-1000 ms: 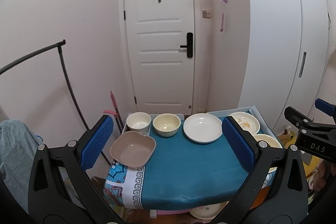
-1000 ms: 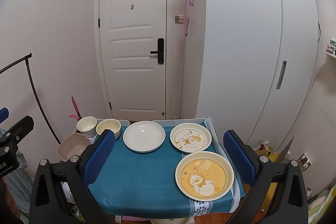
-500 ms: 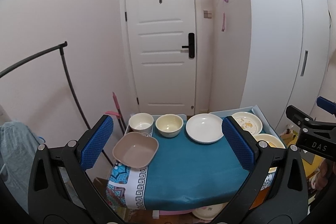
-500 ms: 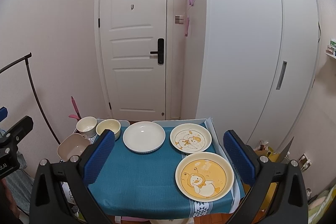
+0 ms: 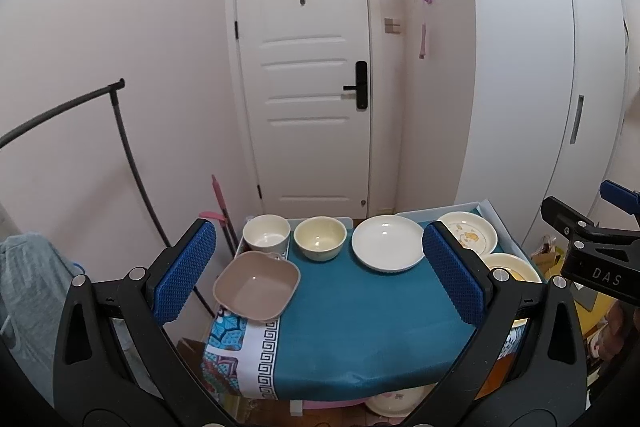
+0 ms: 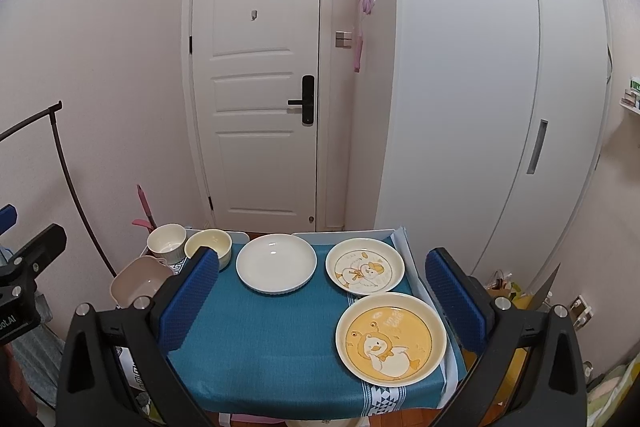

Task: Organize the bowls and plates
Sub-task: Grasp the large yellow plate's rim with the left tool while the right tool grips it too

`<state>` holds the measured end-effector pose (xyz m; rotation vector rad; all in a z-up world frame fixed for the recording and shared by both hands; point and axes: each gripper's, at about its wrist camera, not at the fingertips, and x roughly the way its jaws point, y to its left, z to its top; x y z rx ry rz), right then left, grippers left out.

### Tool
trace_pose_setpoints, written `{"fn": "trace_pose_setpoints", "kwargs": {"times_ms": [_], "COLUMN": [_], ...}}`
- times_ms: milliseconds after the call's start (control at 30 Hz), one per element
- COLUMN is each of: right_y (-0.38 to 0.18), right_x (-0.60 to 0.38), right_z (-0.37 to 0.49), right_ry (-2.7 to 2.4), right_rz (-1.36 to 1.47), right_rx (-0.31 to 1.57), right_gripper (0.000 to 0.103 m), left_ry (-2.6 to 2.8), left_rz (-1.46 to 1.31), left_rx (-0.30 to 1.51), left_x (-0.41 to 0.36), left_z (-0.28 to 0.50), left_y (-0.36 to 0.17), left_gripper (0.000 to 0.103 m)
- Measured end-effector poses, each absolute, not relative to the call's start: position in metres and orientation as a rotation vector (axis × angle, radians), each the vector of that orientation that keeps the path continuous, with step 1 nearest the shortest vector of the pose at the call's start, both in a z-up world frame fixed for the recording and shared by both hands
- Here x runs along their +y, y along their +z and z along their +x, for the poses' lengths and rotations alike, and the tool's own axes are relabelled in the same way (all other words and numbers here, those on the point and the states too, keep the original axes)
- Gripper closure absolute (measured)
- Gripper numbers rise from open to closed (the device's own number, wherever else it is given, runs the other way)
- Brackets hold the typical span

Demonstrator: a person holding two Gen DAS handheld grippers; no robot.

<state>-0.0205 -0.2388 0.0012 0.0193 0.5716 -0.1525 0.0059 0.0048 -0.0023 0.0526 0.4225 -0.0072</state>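
Note:
On a small table with a teal cloth point(image 5: 360, 315) point(image 6: 260, 339) sit a square tan bowl point(image 5: 257, 286) point(image 6: 136, 283) at the left edge, a white bowl point(image 5: 266, 233) point(image 6: 166, 242), a cream bowl point(image 5: 320, 238) point(image 6: 210, 245), a plain white plate point(image 5: 387, 242) point(image 6: 276, 263), a white cartoon plate point(image 5: 468, 233) point(image 6: 365, 271) and a yellow duck plate point(image 6: 391, 339) point(image 5: 506, 267). My left gripper point(image 5: 320, 279) hangs open in front of the table, holding nothing. Open and empty too, my right gripper point(image 6: 320, 301) hovers over the near edge.
A white door point(image 5: 304, 67) and a white wardrobe point(image 6: 480, 107) stand behind the table. A dark curved rack point(image 5: 120, 155) rises on the left beside a pink tool point(image 5: 218, 195). More dishes lie on the floor under the table point(image 5: 394, 401).
The left gripper has tilted up and drawn back slightly, so the table sits lower in its view. The right gripper has barely moved. No dish has moved.

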Motion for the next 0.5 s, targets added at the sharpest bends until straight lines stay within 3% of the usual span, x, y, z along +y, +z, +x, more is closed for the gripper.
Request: {"fn": "trace_pose_setpoints", "kwargs": {"times_ms": [500], "right_y": [-0.047], "right_x": [-0.281], "right_z": [0.012], "right_ry": [-0.224], "right_rz": [0.104], "right_rx": [0.668], "right_gripper": [0.000], "left_ry": [-0.227], "left_rz": [0.071], "left_rx": [0.634], "left_x": [-0.033], "left_z": [0.105], "left_y": [-0.053], "left_gripper": [0.000]}}
